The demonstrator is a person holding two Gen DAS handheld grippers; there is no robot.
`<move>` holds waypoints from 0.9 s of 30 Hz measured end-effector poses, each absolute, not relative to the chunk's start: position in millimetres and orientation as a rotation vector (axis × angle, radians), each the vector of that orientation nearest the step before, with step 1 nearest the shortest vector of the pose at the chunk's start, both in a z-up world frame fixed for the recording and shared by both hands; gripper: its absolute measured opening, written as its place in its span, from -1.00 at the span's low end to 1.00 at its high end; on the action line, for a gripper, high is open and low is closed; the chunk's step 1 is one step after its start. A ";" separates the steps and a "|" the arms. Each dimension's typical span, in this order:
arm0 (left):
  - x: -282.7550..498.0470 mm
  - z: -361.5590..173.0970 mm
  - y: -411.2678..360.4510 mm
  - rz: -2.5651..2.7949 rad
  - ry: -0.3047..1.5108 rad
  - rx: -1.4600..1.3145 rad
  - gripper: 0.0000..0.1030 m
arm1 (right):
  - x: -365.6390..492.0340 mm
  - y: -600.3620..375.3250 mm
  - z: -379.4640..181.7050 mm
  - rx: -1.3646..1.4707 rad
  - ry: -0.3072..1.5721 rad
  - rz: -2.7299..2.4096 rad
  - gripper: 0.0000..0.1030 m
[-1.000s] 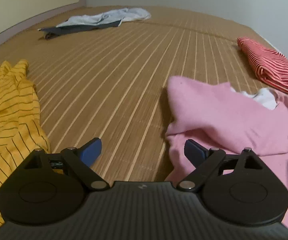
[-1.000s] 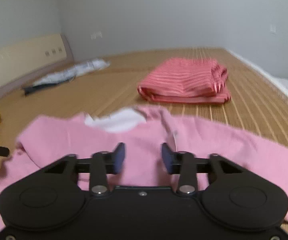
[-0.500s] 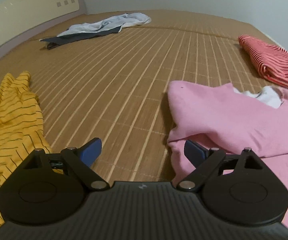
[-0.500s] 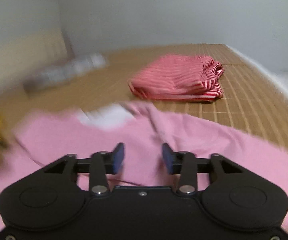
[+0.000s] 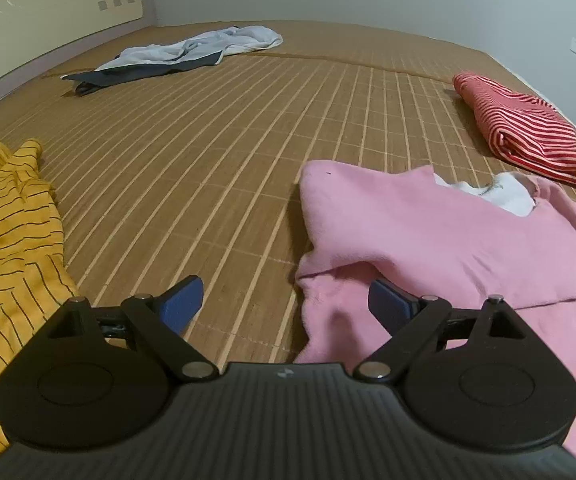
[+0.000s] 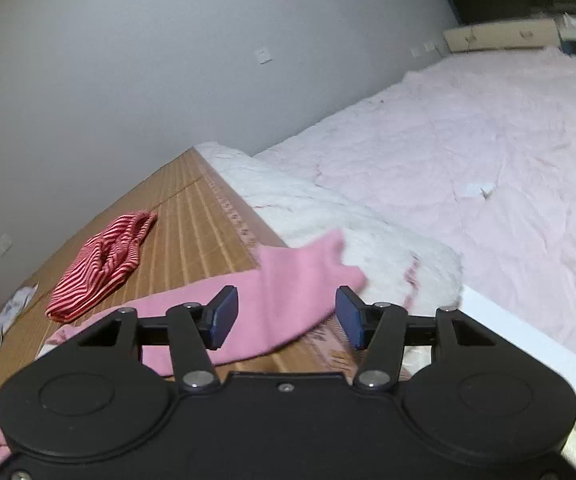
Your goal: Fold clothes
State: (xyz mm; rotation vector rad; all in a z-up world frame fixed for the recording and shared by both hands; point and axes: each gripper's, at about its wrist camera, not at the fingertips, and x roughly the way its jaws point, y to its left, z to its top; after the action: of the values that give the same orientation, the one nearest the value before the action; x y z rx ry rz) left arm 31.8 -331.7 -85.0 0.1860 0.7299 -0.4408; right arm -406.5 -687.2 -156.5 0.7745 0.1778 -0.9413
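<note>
On the bamboo mat (image 5: 215,128) | pink sweater (image 5: 428,232) laid flat, sleeve (image 6: 288,280) extended to mat edge | left gripper (image 5: 283,304) fingers apart, empty | right gripper (image 6: 283,316) fingers apart over sleeve.

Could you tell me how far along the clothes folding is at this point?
Done: the red striped top lies folded on the mat. In hand: the pink sweater is spread out, its sleeve stretched ahead of the open right gripper; the left gripper is open at its edge, gripping nothing. Left: the yellow striped shirt and the white and dark pile, both crumpled.
</note>
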 end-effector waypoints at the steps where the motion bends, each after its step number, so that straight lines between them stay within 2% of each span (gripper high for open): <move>1: 31.9 -85.7 -332.1 -0.441 0.733 0.188 0.80 | -404.9 -691.9 -161.7 0.802 0.174 -0.928 0.11; 4: 33.4 -87.4 -331.8 -0.436 0.740 0.193 0.80 | -399.8 -704.1 -177.4 0.886 0.155 -0.891 0.09; 9: 36.4 -88.2 -329.3 -0.428 0.746 0.185 0.80 | -388.1 -717.4 -182.1 0.868 0.131 -0.944 0.03; 10: 36.6 -88.3 -329.5 -0.428 0.747 0.185 0.80 | -384.8 -720.3 -181.9 0.860 0.139 -0.958 -0.11; 12: 36.8 -88.1 -329.7 -0.429 0.748 0.183 0.80 | -376.7 -727.0 -182.9 0.834 0.164 -0.982 -0.56; 13: 36.6 -87.7 -329.6 -0.431 0.748 0.180 0.80 | -371.3 -731.1 -184.6 0.812 0.187 -0.990 -0.88; 17: 36.7 -85.0 -328.3 -0.431 0.744 0.160 0.80 | -358.9 -728.7 -171.5 0.762 0.159 -0.892 -0.89; 20: 38.1 -81.3 -323.2 -0.421 0.734 0.124 0.80 | -341.7 -707.5 -135.6 0.677 0.094 -0.752 -0.89; 23: 39.7 -79.2 -317.2 -0.409 0.732 0.089 0.80 | -306.2 -684.9 -96.2 0.577 0.067 -0.596 -0.89; 27: 43.1 -78.4 -311.4 -0.393 0.740 0.061 0.80 | -234.3 -644.8 -80.7 0.494 0.116 -0.431 -0.89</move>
State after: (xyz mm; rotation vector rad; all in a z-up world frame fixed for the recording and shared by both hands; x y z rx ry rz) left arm 43.1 -311.4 -78.4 0.0613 0.7399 -0.3926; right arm -234.3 -644.8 -80.7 0.4945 0.1164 -0.4307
